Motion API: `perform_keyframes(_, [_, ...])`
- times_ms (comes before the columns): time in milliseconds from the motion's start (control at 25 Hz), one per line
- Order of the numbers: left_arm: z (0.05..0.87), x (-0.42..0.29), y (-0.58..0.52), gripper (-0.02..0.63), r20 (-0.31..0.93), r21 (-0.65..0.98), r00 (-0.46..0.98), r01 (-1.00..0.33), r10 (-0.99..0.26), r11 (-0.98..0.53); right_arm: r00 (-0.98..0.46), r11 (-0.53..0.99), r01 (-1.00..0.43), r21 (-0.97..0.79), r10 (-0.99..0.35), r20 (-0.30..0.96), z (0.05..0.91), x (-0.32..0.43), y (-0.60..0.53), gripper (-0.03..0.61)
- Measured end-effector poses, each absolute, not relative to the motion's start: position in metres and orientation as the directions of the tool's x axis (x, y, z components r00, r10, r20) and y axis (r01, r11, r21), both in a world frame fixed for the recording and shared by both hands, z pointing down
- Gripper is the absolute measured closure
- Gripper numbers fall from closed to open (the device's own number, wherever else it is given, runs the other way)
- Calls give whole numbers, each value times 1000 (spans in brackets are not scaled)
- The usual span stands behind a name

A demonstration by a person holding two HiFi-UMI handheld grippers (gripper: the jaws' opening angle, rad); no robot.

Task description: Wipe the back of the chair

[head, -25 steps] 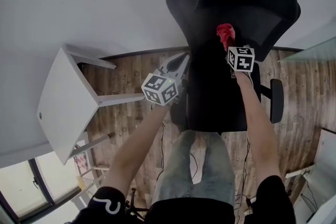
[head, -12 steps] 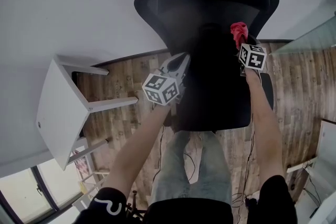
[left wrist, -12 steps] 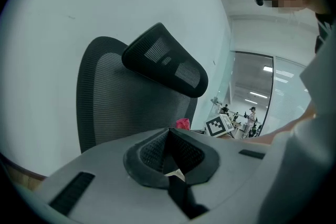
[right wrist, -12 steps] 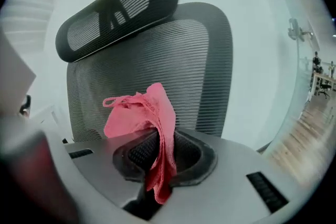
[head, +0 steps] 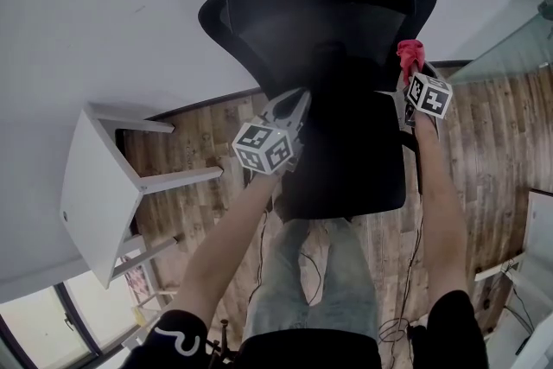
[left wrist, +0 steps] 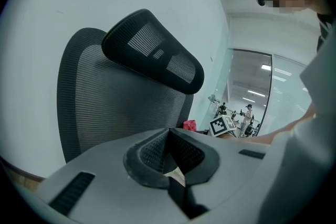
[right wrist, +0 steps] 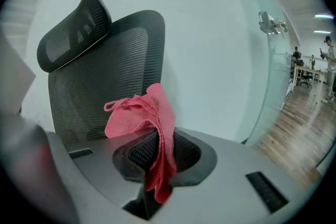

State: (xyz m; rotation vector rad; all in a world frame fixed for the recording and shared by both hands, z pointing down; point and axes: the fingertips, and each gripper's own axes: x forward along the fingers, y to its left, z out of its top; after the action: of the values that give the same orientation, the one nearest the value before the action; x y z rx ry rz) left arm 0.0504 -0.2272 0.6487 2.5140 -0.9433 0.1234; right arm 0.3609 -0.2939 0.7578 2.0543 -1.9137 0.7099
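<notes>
Chair back [head: 320, 13] ahead; right gripper [right wrist: 156, 162] clamps red cloth [right wrist: 137, 114]; left gripper [left wrist: 170, 155] closed, empty.

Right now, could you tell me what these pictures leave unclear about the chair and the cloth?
1. The chair base: head view, hidden beneath the seat and the person's legs.
2. Whether the red cloth touches the backrest: right gripper view, the two overlap; contact unclear.
3. Dirt on the backrest: every view, too fine to see.
</notes>
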Motion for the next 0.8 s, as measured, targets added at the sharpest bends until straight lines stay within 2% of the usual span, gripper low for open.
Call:
perform_keyframes(160, [650,56,-224,589,236,380,764,-641,-600,-667,22,-112,-981,-157,-873,486,753,365,-285,506])
perform_keyframes(320, [652,53,-220,589,246,377,760,-647,-602,-663,-48,-38,-984,-177,-887,459,745,342,-280,506])
perform_keyframes(800, [656,-35,-215,589,270,363,707,-703,-653,-612,-278,202,-956,-211,-852,443,755,186,-288,505])
